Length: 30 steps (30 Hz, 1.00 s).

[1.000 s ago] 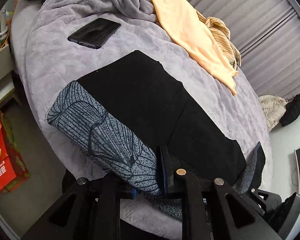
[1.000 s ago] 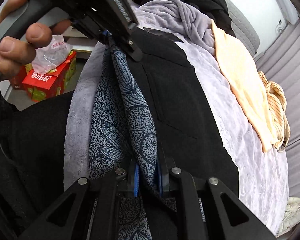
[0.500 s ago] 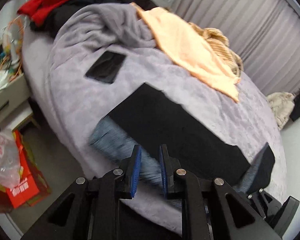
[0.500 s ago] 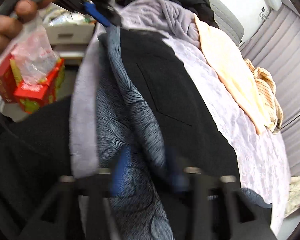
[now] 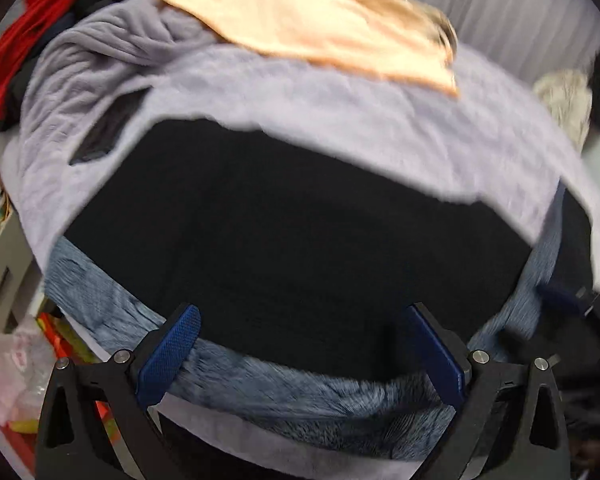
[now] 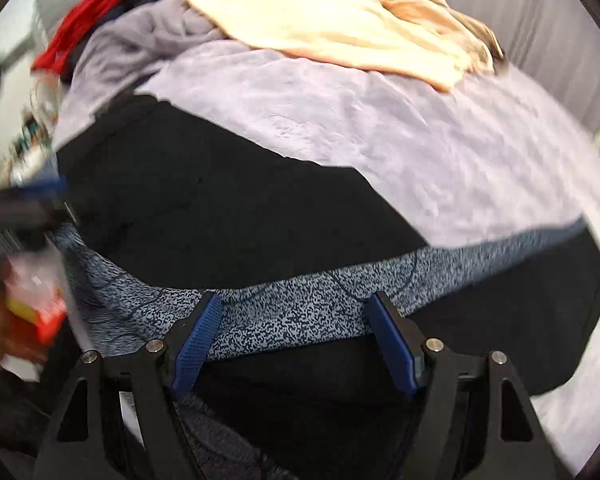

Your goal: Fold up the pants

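Observation:
The pants (image 5: 292, 248) lie folded lengthwise on the lilac blanket: a black panel with a blue-grey leaf-print band along the near edge (image 5: 300, 396). They also fill the right wrist view (image 6: 228, 208), with the print band (image 6: 300, 300) running across. My left gripper (image 5: 300, 344) is open and empty, its blue pads spread wide just above the near edge. My right gripper (image 6: 296, 328) is open and empty over the print band. The left gripper shows blurred at the left edge of the right wrist view (image 6: 28, 204).
The lilac blanket (image 5: 340, 120) covers the bed. A black phone (image 5: 108, 128) lies left of the pants. A peach cloth (image 5: 308, 24) and striped garment lie at the back, red and black clothes (image 5: 24, 40) at far left. A red box (image 6: 44, 312) sits on the floor.
Both grippers have let go of the print edge of the pants, opened wide and pulled back. The views have swung to face across the bed. The pants now lie flat.

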Each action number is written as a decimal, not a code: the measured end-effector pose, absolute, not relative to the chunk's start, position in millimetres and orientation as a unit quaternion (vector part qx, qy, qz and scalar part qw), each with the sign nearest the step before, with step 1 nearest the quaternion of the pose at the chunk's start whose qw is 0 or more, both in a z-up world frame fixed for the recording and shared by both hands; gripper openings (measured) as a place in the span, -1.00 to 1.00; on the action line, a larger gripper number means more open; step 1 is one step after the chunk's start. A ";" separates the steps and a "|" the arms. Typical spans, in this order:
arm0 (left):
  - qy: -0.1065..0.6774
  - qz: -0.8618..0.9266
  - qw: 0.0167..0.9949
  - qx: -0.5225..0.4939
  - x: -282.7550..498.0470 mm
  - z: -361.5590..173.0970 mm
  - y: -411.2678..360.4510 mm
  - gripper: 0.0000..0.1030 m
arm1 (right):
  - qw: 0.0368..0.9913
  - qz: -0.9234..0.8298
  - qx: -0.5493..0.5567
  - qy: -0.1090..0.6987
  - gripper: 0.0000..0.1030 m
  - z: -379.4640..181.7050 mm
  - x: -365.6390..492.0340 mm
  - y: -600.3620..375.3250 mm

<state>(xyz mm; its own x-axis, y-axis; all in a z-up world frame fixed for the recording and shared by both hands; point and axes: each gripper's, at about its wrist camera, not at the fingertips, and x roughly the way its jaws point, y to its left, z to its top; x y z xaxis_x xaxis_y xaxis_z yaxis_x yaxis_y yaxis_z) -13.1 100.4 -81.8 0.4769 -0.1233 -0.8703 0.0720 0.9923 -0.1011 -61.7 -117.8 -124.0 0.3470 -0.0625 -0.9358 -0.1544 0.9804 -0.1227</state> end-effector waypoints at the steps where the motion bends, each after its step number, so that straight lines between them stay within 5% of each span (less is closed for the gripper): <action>1: 0.502 -0.053 0.863 0.002 -18.1 -85.3 92.5 0.97 | 0.822 0.025 -0.072 0.564 0.53 -115.8 -64.5 -125.2; 7: 0.485 -0.095 0.869 0.013 -20.5 -72.6 66.3 0.97 | 0.841 -0.174 -0.003 0.512 0.82 -75.8 -24.6 -209.7; 11: 0.494 -0.101 0.864 0.010 -10.6 -76.3 50.3 0.97 | 0.748 -0.281 0.086 0.595 0.82 -116.6 32.4 -278.4; 14: 0.490 -0.096 0.866 0.032 -14.5 -79.7 41.1 0.97 | 0.702 -0.307 0.038 0.642 0.81 -154.3 50.3 -293.9; 15: 0.489 -0.094 0.866 0.035 -13.4 -80.4 40.6 0.97 | 0.706 -0.307 0.033 0.638 0.75 -156.8 49.9 -293.9; 19: 0.491 -0.103 0.865 0.016 -9.5 -77.0 44.7 0.97 | 0.752 -0.273 0.060 0.598 -0.76 -132.2 26.6 -289.8; 26: 0.469 -0.187 0.863 -0.020 -14.1 -47.7 34.2 0.97 | 0.814 -0.294 0.104 0.491 -0.88 -56.3 -79.7 -281.0; 30: 0.469 -0.237 0.851 -0.003 -20.5 -42.7 10.2 0.97 | 0.799 -0.323 0.070 0.502 -0.89 -48.2 -150.6 -258.0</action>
<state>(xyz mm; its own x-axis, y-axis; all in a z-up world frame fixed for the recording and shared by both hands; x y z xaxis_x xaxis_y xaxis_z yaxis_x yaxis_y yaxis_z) -20.5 10.2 -42.7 0.4472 -0.4056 -0.7972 0.4003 0.8878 -0.2271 -150.6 -258.0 -48.2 0.2882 -0.4461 -0.8473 0.5870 0.7814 -0.2117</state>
